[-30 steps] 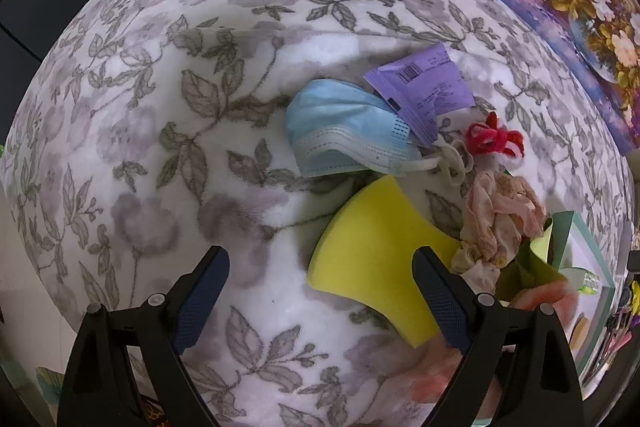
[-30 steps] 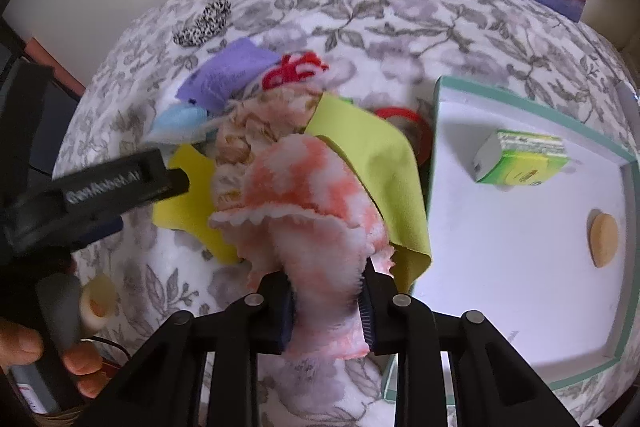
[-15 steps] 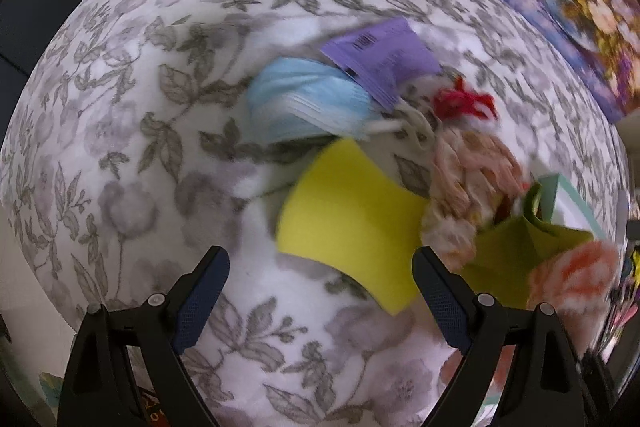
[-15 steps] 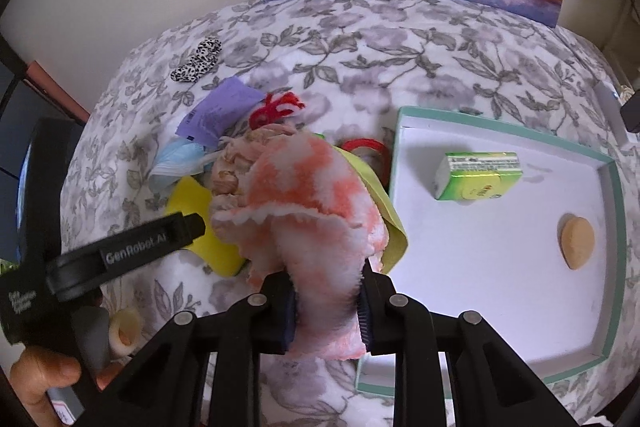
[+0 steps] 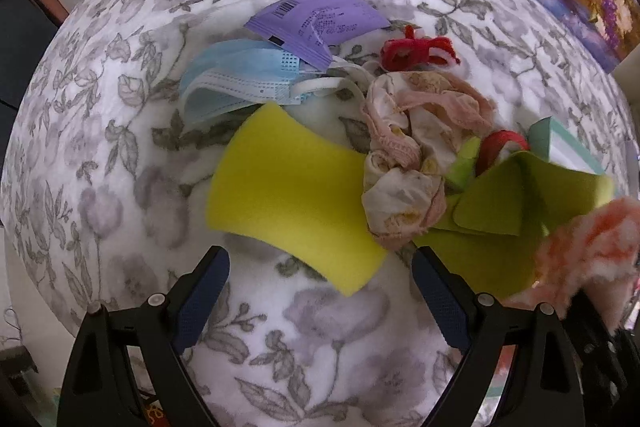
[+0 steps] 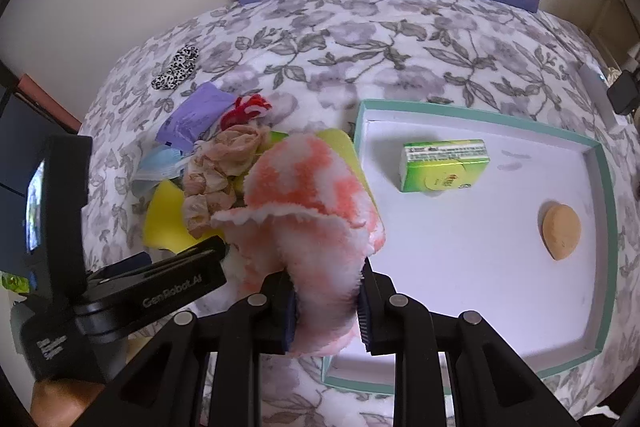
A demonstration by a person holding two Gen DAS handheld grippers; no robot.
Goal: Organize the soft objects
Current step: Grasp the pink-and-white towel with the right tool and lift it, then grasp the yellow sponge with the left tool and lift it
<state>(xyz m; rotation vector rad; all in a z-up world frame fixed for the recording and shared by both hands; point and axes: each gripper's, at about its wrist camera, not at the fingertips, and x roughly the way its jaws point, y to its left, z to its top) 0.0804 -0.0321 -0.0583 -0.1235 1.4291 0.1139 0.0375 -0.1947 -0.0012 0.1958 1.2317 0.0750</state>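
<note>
In tray [image 6: 604, 211]: 1 box [image 6: 444, 165], 1 sponge [image 6: 561, 231] (R gripper [image 6: 326, 311] pinching sock [image 6: 308, 195], L gripper [image 5: 320, 301] spread).

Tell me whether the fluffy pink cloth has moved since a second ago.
Yes. Clamped in the right gripper, the fluffy pink cloth has lifted off the pile and shifted toward the teal-rimmed tray.

The fluffy pink-and-white cloth [image 6: 308, 211] hides most of the olive-green felt sheet [image 6: 340, 143] behind it. At three o'clock in the left wrist view, the mint-rimmed white tray [image 5: 560, 143] is cut off by the edge. Print on the purple paper packet [image 5: 320, 19] is too small to read.
</note>
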